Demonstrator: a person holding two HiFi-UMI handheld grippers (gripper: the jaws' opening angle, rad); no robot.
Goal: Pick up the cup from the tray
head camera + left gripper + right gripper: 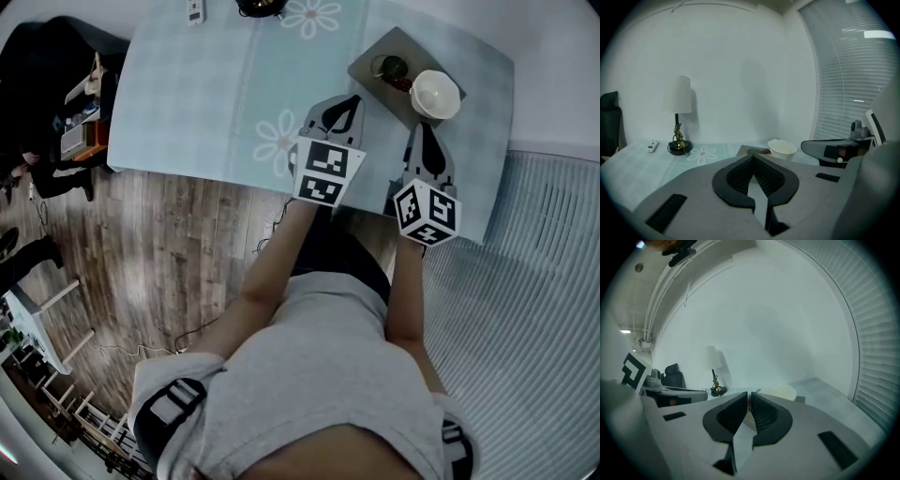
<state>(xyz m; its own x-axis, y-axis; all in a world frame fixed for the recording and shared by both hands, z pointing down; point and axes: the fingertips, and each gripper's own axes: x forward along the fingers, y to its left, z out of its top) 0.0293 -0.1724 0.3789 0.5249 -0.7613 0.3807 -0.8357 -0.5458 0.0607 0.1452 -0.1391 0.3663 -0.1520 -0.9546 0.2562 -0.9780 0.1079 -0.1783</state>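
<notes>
- On the grey tray [398,39] toward the right end of the tabletop [206,94], the white, wide-mouthed cup [436,94] stands upright at the tray's right-hand corner, its hollow apparently empty.
- Its thin, pale wall suggests it is light and either brittle or easily dented. A smooth side could slip, so a gentle pinch across the rim, one finger inside and one outside, looks the surest hold.
- Beside it on the tray sits a small dark round item [389,67] with something red against it; what they are cannot be told.
- Just short of the tray, the right gripper [424,131] points toward the cup, fingers together and nothing between them. They must part before any hold.
- Left gripper [347,105], near the tray's left side, likewise has its fingers closed and empty.
- Lamp [678,117] and remote [653,146] stand along the tabletop's far edge.
</notes>
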